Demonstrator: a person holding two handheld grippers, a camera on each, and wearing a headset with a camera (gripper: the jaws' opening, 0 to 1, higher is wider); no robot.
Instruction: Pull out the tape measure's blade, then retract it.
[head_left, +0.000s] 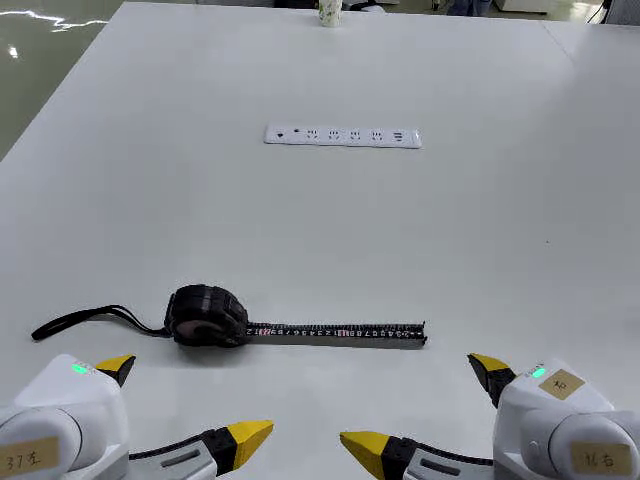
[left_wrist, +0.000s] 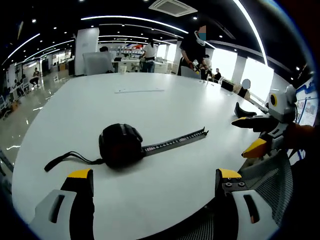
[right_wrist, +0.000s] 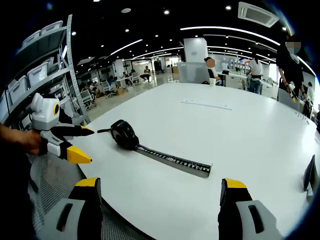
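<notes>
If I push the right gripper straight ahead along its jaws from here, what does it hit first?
Most likely the black tape measure's extended blade, lying flat on the white table ahead of the open right gripper, toward its tip end. Height is unclear, so it might pass over.

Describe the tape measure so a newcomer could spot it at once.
On the white table, look near the front edge, short of the white power strip. The tape measure is the black round case with a strap trailing left and blade extended right.
</notes>
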